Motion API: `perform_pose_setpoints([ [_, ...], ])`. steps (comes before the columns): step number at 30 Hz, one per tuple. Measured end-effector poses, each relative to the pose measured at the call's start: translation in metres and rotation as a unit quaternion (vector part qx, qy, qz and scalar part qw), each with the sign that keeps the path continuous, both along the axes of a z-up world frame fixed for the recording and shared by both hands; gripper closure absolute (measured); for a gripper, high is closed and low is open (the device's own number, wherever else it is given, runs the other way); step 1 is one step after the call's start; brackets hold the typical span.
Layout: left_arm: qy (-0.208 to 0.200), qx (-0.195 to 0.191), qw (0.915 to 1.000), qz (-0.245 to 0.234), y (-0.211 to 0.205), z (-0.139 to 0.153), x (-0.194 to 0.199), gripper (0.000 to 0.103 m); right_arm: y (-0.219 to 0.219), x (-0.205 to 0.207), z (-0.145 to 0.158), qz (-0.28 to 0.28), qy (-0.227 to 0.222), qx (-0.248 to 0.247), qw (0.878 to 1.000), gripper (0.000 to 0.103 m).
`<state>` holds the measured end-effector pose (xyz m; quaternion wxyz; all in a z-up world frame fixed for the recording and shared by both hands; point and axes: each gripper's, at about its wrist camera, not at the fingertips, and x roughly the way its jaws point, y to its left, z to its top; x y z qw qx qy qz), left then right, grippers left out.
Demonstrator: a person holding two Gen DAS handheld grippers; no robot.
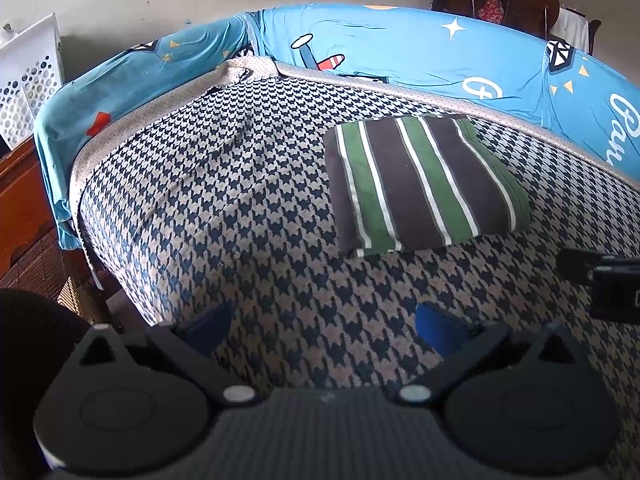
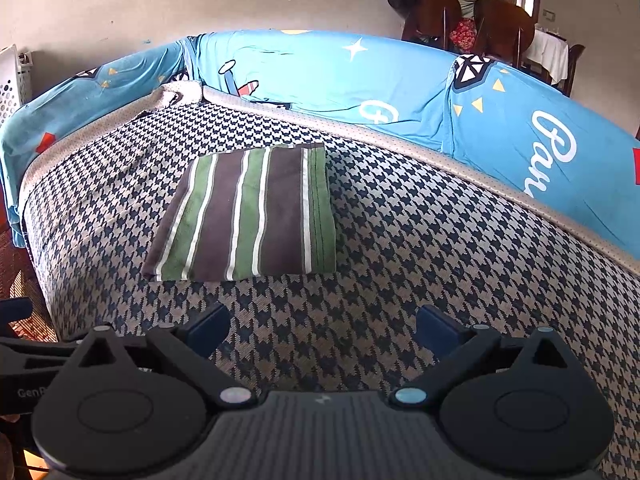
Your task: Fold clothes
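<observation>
Task status: I judge the fold essentially complete. The striped garment [image 2: 244, 212] lies as a compact, flat rectangle with squared edges; I see no loose sleeve or trailing corner.

Garment location: It rests on the houndstooth cover [image 2: 400, 248] of the bed, toward the far side, near the blue printed sheet [image 2: 320, 76] that runs along the back edge. In the left wrist view the striped garment [image 1: 424, 180] sits ahead and to the right of centre.

Remaining work: I see no other unfolded clothing on the cover. Clothes are draped over the chairs [image 2: 460, 12] in the background; whether they belong to this task I cannot tell. At most, I judge a final smoothing or moving the bundle aside is left.

Left tongs: The left gripper [image 1: 322, 328] has its blue pads spread wide. Nothing sits between them. I hold it above bare cover, short of the garment and not touching it.

Right tongs: The right gripper [image 2: 322, 328] is likewise spread wide and empty, hovering over the cover just short of the garment's near edge.

Other items: A white perforated laundry basket [image 1: 28, 80] stands at far left by the wall.
</observation>
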<state>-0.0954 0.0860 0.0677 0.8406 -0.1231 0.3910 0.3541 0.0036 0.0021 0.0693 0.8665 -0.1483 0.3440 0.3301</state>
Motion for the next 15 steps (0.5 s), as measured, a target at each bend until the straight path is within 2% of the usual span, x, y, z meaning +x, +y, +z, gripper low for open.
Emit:
perform_pose_setpoints([
  [15,0.002,-0.001,1.0000,0.000,-0.0003,0.0001,-0.0004,0.000,0.0011,0.0011,-0.0005,0.001,0.000,-0.002,1.000,0.002],
])
